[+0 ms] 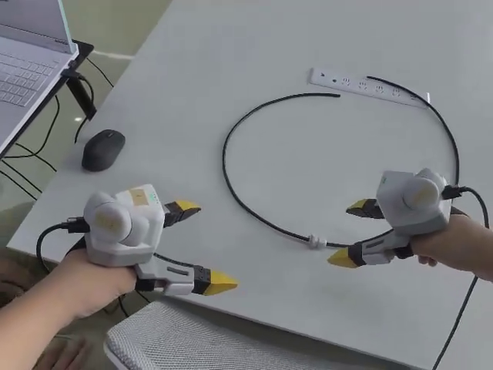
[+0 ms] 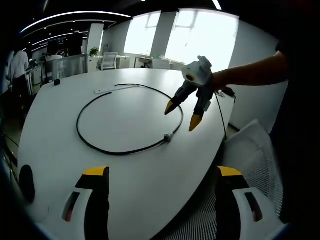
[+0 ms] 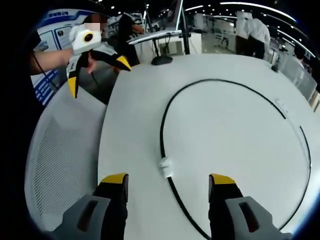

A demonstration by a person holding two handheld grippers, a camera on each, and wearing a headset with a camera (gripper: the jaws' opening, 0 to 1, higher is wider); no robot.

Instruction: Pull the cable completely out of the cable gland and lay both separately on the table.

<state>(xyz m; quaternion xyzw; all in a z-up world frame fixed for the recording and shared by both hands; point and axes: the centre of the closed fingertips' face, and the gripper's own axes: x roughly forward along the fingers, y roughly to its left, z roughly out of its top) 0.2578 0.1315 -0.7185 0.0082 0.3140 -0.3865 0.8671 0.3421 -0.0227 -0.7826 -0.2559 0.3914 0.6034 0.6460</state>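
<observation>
The white table (image 1: 231, 46) carried the black cable (image 1: 224, 162) in one wide, slack loop, one end lying near the power strip (image 1: 368, 86). With that slack, a pull would probably slide it free rather than drag it taut. The two grippers hovered at the near edge, facing each other. The left gripper (image 1: 214, 245) gaped wide and empty, well apart from the loop. The right gripper (image 1: 341, 233) was equally spread, holding nothing, its tips just beside the cable gland (image 1: 316, 242) — likely poised to pinch it. The gland, a small white fitting, rested on the table at the loop's near side, with cable running out of both ends — not yet separated.
</observation>
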